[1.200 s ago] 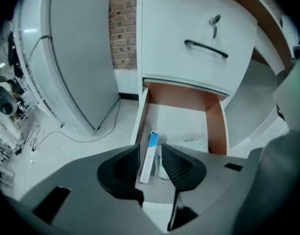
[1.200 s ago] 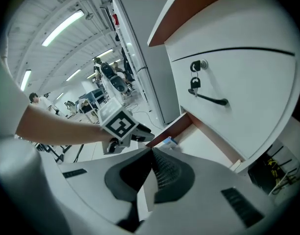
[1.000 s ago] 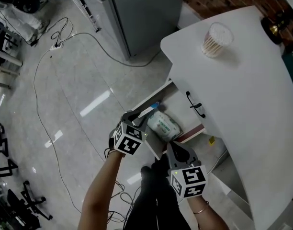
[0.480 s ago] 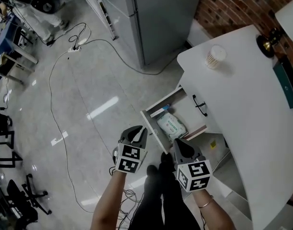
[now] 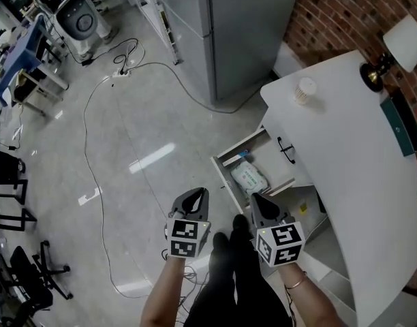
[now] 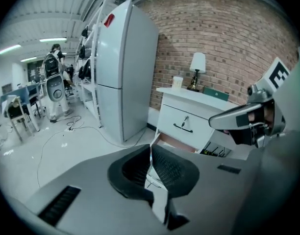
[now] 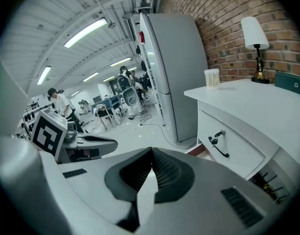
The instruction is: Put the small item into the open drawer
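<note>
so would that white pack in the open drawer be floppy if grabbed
Probably: the white soft pack with green label looks like a pillowy film pouch, so it likely squashes and sags. Lying flat in the open white drawer, it shouldn't roll, though film may slip.

Grey L tool [image 5: 200,193], R tool [image 5: 257,197], bracelet [image 5: 295,283]

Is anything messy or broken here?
Nothing looks spilled or broken. The only odd thing is the drawer under the white desk: it stands pulled open, with a white pack lying inside.
</note>
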`<control>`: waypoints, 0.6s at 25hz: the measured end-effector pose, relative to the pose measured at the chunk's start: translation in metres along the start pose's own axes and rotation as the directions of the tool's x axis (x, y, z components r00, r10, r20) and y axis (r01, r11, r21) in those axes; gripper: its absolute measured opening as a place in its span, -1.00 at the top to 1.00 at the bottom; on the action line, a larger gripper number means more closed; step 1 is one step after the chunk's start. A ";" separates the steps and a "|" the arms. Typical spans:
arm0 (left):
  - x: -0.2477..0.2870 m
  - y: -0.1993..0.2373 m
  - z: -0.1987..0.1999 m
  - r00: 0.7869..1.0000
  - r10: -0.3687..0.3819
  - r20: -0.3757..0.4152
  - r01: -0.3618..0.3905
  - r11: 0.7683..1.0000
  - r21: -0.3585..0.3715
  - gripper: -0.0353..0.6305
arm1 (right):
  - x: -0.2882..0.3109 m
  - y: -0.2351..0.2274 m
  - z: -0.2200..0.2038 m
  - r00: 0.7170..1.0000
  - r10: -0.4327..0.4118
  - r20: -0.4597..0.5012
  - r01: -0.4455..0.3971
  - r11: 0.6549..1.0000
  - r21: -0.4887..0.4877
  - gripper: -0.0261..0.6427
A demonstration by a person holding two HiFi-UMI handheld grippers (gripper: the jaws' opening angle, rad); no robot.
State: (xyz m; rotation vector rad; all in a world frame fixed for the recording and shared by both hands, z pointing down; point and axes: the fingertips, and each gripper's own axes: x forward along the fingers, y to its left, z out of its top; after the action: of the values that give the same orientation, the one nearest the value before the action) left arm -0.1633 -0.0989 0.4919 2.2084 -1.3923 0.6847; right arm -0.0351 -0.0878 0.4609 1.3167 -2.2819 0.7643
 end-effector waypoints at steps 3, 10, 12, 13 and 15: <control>-0.024 0.006 0.010 0.999 0.035 0.027 -0.034 0.999 -0.029 0.80 | -0.010 0.011 0.012 1.000 0.017 0.006 -0.016 1.000 -0.021 0.90; -0.082 0.030 0.035 0.991 0.103 0.090 -0.094 0.991 -0.093 0.80 | -0.039 0.047 0.050 0.997 0.049 0.059 -0.045 0.997 -0.064 0.90; -0.099 0.036 0.043 0.986 0.127 0.110 -0.114 0.986 -0.121 0.81 | -0.049 0.058 0.062 0.995 0.063 0.075 -0.058 0.995 -0.076 0.90; -0.109 0.038 0.046 0.983 0.140 0.120 -0.124 0.983 -0.134 0.81 | -0.054 0.063 0.067 0.994 0.071 0.083 -0.064 0.995 -0.082 0.90; -0.128 0.042 0.052 0.976 0.166 0.141 -0.143 0.977 -0.155 0.81 | -0.064 0.075 0.076 0.991 0.087 0.099 -0.077 0.993 -0.093 0.90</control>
State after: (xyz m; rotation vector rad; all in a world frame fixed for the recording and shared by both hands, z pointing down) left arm -0.2397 -0.0578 0.3770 2.0922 -1.6502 0.4570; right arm -0.0747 -0.0629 0.3460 1.2555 -2.4343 0.6269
